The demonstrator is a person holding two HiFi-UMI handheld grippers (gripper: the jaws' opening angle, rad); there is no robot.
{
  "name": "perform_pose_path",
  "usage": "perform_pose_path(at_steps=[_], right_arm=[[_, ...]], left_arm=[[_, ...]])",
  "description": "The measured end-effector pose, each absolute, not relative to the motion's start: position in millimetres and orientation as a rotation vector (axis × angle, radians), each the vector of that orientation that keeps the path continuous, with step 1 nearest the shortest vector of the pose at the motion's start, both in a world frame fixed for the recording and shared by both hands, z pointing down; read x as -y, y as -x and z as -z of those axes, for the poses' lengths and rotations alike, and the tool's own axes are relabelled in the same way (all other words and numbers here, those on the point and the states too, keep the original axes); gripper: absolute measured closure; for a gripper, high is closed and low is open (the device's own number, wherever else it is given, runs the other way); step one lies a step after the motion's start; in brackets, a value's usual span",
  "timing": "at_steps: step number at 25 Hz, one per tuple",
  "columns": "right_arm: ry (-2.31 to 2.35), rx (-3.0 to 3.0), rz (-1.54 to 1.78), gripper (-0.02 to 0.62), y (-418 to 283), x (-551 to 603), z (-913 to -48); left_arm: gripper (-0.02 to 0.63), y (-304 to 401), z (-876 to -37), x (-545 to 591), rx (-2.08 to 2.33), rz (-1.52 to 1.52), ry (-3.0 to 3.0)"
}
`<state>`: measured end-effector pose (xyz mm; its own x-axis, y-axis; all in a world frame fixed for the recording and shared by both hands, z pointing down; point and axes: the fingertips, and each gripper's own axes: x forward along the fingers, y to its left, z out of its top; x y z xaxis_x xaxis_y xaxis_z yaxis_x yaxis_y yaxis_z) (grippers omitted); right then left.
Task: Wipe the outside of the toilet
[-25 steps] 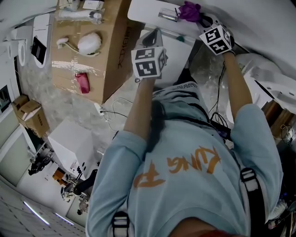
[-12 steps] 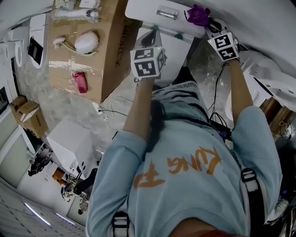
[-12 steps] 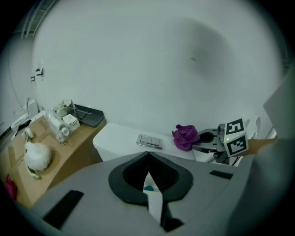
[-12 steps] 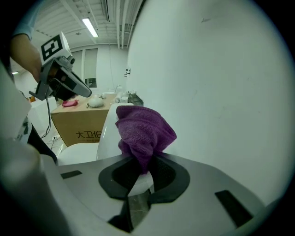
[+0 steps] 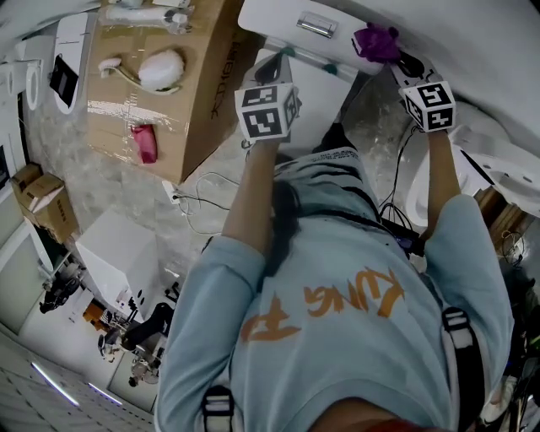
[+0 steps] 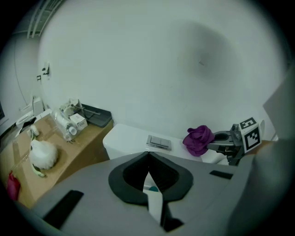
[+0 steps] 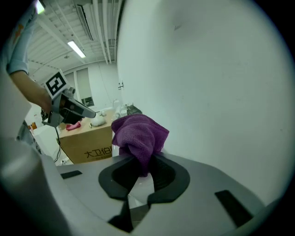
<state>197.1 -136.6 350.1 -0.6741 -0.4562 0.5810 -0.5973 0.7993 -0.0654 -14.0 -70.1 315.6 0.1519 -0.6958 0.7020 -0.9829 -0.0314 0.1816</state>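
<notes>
The white toilet tank with its chrome flush plate stands against the wall. My right gripper is shut on a purple cloth, which is pressed on the right end of the tank lid. In the left gripper view the right gripper comes in from the right. My left gripper hovers in front of the tank, jaws together with nothing between them.
A cardboard box left of the toilet carries a white brush, a bottle and a red item. Cables trail over the floor. A white box stands lower left. White fixtures crowd the right.
The right gripper has slid the purple cloth to the right along the tank lid, away from the flush plate. The left gripper has stayed in place.
</notes>
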Motion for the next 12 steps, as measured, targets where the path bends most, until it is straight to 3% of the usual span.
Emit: perform_pose_path(at_steps=[12], right_arm=[[-0.56,2.686,-0.313,0.529,-70.6,137.8,-286.1]], left_arm=[[0.581,58.7,-311.1,57.3,1.708,-0.521,-1.692]])
